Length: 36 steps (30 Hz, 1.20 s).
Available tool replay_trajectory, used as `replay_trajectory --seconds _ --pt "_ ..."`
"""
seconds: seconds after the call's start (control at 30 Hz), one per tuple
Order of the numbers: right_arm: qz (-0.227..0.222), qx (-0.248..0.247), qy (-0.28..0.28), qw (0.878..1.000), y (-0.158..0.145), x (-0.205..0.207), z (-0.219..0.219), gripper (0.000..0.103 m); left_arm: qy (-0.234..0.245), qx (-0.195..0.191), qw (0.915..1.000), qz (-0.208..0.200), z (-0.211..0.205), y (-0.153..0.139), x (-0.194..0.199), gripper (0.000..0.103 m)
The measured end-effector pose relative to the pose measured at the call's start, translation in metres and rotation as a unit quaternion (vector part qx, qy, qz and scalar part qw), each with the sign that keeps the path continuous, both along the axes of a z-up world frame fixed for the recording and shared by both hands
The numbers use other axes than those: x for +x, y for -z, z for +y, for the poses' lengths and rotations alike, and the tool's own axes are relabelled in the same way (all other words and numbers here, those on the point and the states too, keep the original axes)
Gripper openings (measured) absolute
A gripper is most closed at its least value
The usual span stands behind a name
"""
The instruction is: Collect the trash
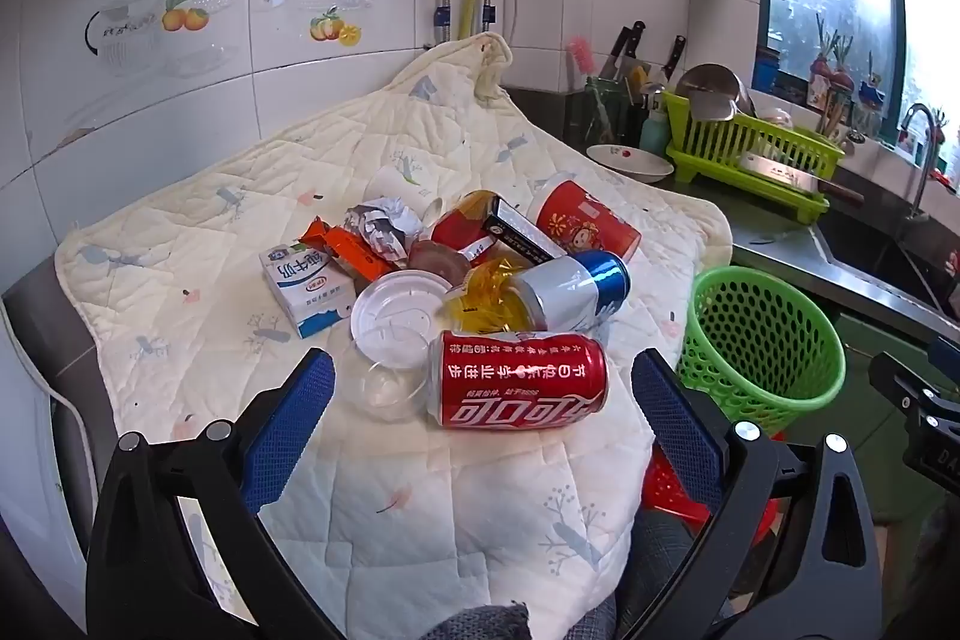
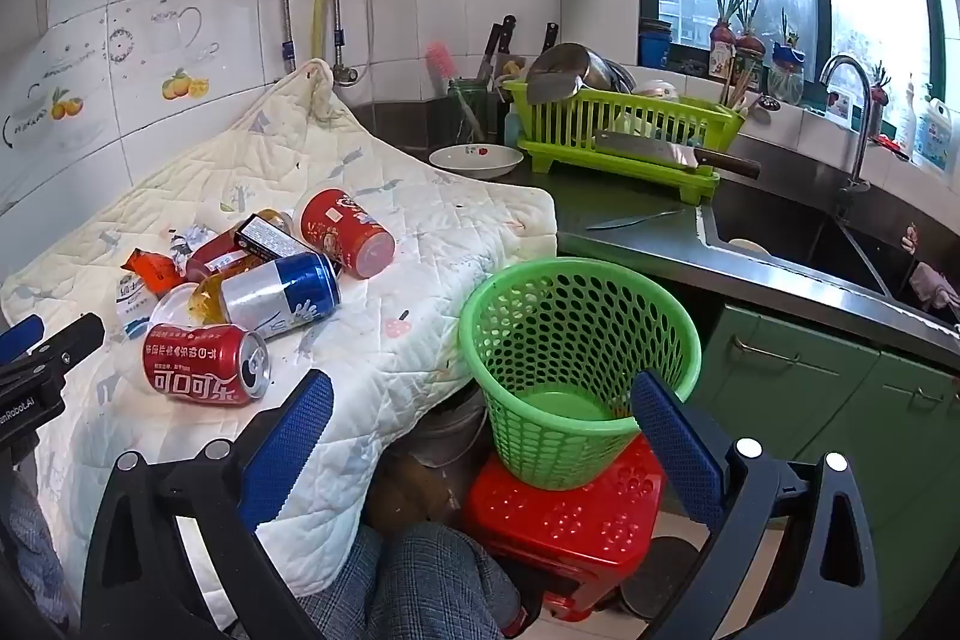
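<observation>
From the left wrist view, the left tongs (image 1: 483, 400) stand wide open with nothing between the blue pads. Just ahead of them, lying on its side on the quilted cloth (image 1: 198, 244), is a red cola can (image 1: 519, 379), roughly centred between the two fingers but apart from both. Beside the can, toward the left finger, lie a white plastic lid (image 1: 399, 316) and a clear cup (image 1: 387, 388). Farther out from the tongs sits the rest of the heap: a silver-and-blue can (image 1: 573, 289), a milk carton (image 1: 309, 289), an orange wrapper (image 1: 348, 250), crumpled paper (image 1: 384, 223) and a red paper cup (image 1: 585, 220). Off past the right finger stands the green basket (image 1: 762, 340), beside the cloth's edge. A dish rack (image 1: 756, 148) sits far ahead on the worktop (image 1: 780, 250).

From the right wrist view, the right tongs (image 2: 483, 400) are likewise spread fully apart and hold nothing. The green basket (image 2: 576, 370) stands upright directly ahead, between the fingers, resting on a red stool (image 2: 570, 520); the right finger overlaps its rim in the picture, though contact cannot be judged. The red cola can (image 2: 204, 364) lies out beyond the left finger on the quilted cloth (image 2: 420, 280), with the silver-and-blue can (image 2: 282, 295) just behind it. The left tongs (image 2: 36, 358) show at the left edge.
</observation>
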State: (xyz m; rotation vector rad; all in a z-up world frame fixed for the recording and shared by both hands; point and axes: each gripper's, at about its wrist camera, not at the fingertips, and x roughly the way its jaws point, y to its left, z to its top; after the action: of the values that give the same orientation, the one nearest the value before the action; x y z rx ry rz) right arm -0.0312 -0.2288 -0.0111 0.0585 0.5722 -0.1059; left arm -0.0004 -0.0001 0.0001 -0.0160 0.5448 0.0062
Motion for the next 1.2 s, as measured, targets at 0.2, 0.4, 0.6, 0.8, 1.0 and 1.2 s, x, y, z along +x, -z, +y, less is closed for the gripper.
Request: replay_trajectory --seconds 0.2,0.4,0.6,0.8,1.0,1.2 --pt "-0.002 0.000 0.002 1.000 0.0007 -0.0004 -0.0002 0.097 0.004 -0.002 1.0000 0.002 -0.0011 -0.0001 -0.0001 0.098" --pt "-0.001 0.000 0.001 1.000 0.0030 0.0001 -0.0004 0.097 0.007 -0.001 1.0000 0.002 -0.0017 0.0030 -0.0037 0.098" --pt "-0.001 0.000 0.002 1.000 0.0015 -0.0002 0.0009 0.097 0.005 -0.006 1.0000 0.002 0.0009 0.0007 -0.0020 0.098" --pt "0.000 0.002 0.001 1.000 0.0015 -0.0011 -0.0013 0.096 0.007 -0.005 1.0000 0.001 0.0006 0.0005 -0.0020 0.098" --pt "0.001 0.002 0.001 1.000 0.0019 -0.0011 -0.0004 0.097 0.008 -0.006 0.9999 0.002 -0.0004 0.0012 -0.0021 0.098" --pt "0.003 0.006 0.001 1.000 0.0043 0.0008 -0.0010 0.097 0.009 -0.008 0.9999 0.003 -0.0021 0.0023 -0.0013 0.098"
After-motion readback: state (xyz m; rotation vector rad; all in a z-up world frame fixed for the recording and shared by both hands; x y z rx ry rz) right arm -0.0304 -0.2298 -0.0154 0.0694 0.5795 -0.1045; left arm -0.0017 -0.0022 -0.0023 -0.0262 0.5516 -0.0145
